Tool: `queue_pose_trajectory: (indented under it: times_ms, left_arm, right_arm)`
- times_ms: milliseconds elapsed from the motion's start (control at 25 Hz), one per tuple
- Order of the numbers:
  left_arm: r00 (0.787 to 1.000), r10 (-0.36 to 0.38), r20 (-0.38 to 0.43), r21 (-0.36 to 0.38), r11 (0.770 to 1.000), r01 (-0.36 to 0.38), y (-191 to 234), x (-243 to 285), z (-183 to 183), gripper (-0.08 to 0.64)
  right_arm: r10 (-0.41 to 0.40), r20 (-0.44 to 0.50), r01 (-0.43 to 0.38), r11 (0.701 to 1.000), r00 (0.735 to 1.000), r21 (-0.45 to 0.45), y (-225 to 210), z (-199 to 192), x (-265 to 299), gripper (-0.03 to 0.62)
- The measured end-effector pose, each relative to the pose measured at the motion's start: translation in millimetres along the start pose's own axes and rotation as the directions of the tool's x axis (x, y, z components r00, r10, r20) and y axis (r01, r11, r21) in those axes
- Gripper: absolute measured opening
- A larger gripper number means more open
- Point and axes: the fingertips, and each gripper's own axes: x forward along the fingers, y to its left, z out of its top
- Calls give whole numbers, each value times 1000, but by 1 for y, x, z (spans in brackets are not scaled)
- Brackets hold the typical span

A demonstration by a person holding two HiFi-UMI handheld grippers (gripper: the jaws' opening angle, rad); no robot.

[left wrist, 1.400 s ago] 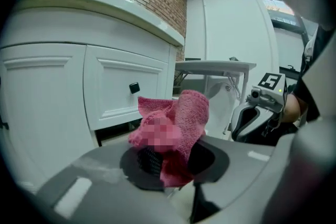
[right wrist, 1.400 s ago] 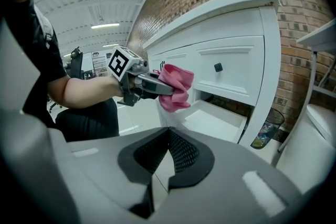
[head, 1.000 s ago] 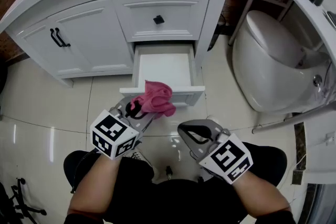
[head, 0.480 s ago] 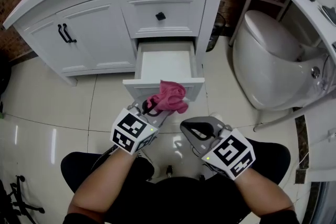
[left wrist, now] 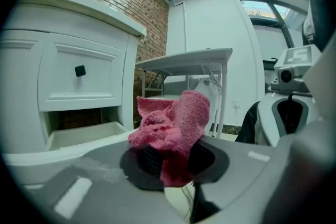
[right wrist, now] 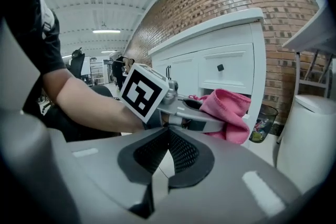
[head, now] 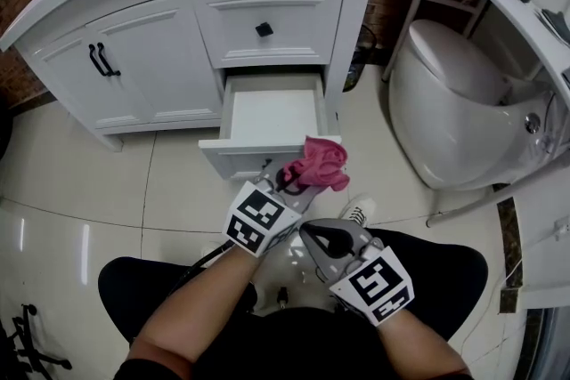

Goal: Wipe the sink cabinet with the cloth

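Left hand-held gripper (head: 297, 180): clamped on the cloth (head: 324, 163), which bunches out past the jaws.
Right hand-held gripper (head: 326, 237): jaws together, empty, trailing behind the left.
Cloth: at the right front corner of the open drawer (head: 270, 113); contact unclear.
Bearing: the drawer front runs leftward from the cloth; left hand nearer.
Count: one cloth, one cabinet (head: 134, 67), two drawers.

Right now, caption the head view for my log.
Left gripper holds pink cloth by the open drawer; right gripper shut, empty.
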Motion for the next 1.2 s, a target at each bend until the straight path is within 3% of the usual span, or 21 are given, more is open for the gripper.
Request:
queue_pose_trajectory:
  times_ms: [160, 360, 840, 1200]
  left_arm:
    - [1000, -17, -12, -38, 999, 16, 3, 8, -15, 92]
    - [1000, -11, -29, -31, 999, 10, 6, 7, -28, 92]
    - [989, 141, -35, -35, 989, -143, 48, -41, -50, 92]
    - [960, 275, -47, -123, 953, -278, 88, -92, -74, 92]
  right_arm:
    - [-22, -1, 22, 1000, 1000, 12, -9, -3, -4, 8]
    - [-22, -6, 22, 1000, 1000, 15, -11, -4, -3, 8]
    - [52, -5, -52, 999, 999, 3, 5, 4, 13, 8]
    - [84, -3, -84, 996, 996, 9, 13, 9, 19, 8]
